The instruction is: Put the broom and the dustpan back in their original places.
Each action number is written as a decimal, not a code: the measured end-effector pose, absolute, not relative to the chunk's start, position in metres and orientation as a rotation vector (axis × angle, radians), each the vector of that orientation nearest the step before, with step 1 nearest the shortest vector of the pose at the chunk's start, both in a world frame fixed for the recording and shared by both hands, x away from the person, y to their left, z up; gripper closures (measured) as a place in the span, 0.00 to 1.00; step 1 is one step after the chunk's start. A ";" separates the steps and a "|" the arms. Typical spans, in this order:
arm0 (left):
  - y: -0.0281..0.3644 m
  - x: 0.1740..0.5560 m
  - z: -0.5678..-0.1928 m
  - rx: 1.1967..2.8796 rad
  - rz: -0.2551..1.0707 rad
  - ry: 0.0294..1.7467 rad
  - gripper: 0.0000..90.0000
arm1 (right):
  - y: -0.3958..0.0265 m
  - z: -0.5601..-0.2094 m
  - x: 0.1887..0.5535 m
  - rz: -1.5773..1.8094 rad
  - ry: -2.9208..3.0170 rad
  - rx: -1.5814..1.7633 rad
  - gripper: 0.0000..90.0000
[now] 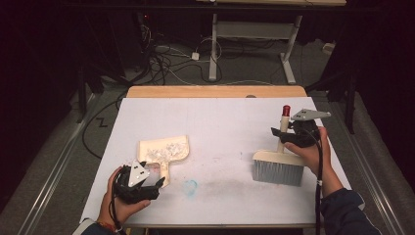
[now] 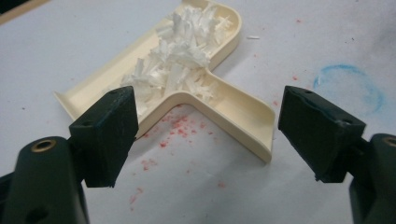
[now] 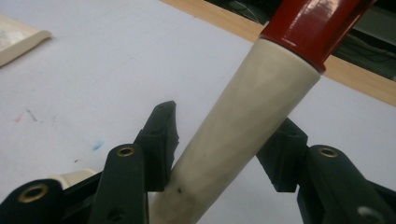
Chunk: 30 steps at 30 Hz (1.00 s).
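Your cream plastic dustpan (image 2: 187,88) holds white paper shreds (image 2: 180,60); left gripper (image 2: 210,135) jaws wide, empty. Right gripper (image 3: 224,149) view: jaws loosely around cream red-tipped brush handle (image 3: 252,121); high view adds grey bristles (image 1: 277,172) on desk (image 1: 220,117).

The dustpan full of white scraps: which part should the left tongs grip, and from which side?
Probably the dustpan's bare handle, taken from its free end at the person's side, jaws across its width. The handle points towards the left tongs; the scraps fill the tray.

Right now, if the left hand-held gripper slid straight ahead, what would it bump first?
Probably the cream dustpan: its handle lies just ahead between the open left hand-held gripper jaws, though depth is hard to judge.
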<state>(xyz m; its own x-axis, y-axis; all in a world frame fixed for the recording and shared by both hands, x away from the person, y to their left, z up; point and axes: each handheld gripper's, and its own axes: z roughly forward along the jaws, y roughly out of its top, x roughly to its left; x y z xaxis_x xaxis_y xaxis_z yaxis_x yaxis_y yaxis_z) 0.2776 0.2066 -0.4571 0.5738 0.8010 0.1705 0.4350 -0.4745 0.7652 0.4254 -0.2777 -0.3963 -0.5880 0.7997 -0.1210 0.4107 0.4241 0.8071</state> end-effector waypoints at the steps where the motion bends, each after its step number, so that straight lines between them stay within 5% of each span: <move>1: 0.207 0.277 -0.457 2.117 0.693 0.981 0.20 | -0.276 -0.397 0.427 1.037 2.181 1.021 0.58; 30: 0.196 0.278 -0.466 2.139 0.694 0.925 0.19 | -0.264 -0.370 0.399 1.259 1.883 0.924 0.37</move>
<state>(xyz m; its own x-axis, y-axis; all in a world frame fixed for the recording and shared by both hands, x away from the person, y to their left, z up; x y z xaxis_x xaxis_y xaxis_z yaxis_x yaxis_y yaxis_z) 0.2779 0.1961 -0.4660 0.6024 0.7745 0.1933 0.4025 -0.5038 0.7643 0.3990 -0.2636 -0.3704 -0.5155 0.8437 -0.1497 0.1841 0.2797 0.9423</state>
